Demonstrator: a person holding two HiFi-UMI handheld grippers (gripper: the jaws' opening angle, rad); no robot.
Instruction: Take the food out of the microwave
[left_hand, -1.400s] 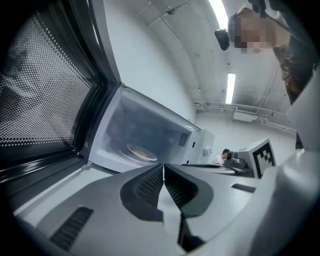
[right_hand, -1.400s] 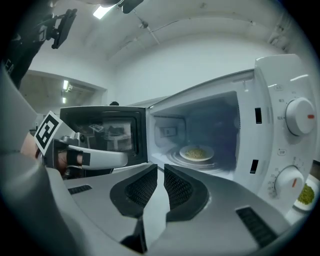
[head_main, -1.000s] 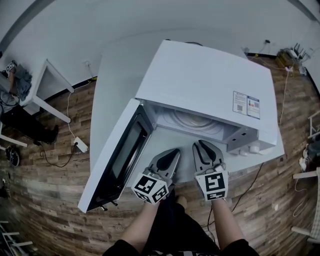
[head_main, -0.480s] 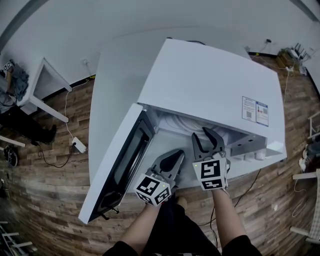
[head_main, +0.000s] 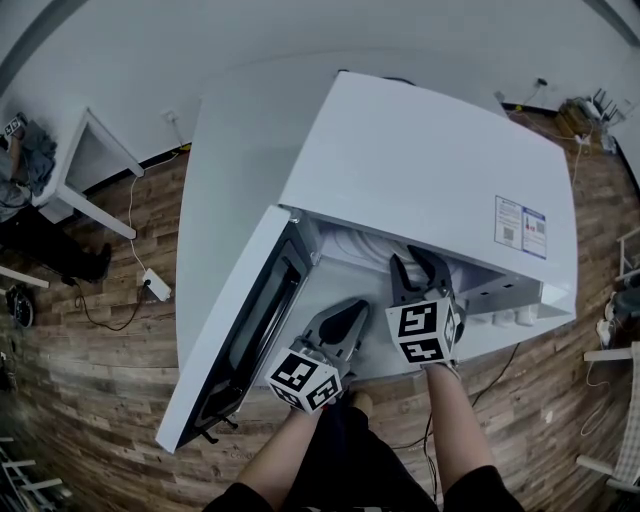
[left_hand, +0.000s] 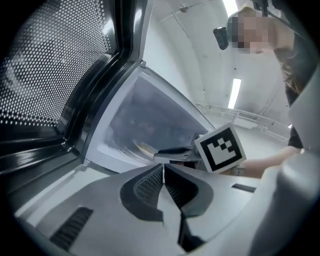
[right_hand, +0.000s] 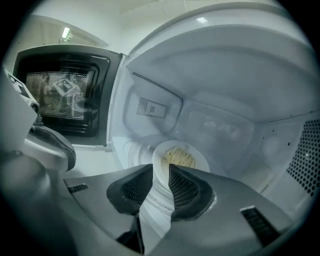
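Two claws show in the head view. The left claw (head_main: 351, 304) is pinched shut on nothing and sits outside the microwave (head_main: 420, 170), with the open door (head_main: 250, 320) to its left. The right claw (head_main: 418, 262) has its jaws spread and its tips are inside the cavity mouth. The food is ahead of it, hidden under the roof from here. A sticker (head_main: 522, 227) on the top, to the right of this claw, has blue and red print that is too small to read. The markers on both claws are black-and-white squares with no letters. The microwave sits on a white bench (head_main: 225, 170).

The left gripper view confirms the left pads meet with nothing between them. The right claw is ahead and to the right, and the door mesh fills the upper left.

In the right gripper view the jaws stand narrowly apart and hold nothing. The plate (right_hand: 160, 159) is straight ahead, and its near rim shows in the gap at the tips. The pale yellow food (right_hand: 179, 157) is heaped on it just beyond.

The likely risks:
- A bite on the rim alone could let the plate tip, so the food slides off.
- A skewed pull might drag the plate across the turntable or knock it on the sill below the claw.
- The shut left claw cannot support the plate.

A small plate on the cavity wall (right_hand: 150, 107), up and to the left, and the fine print between the jaws are both unreadable.
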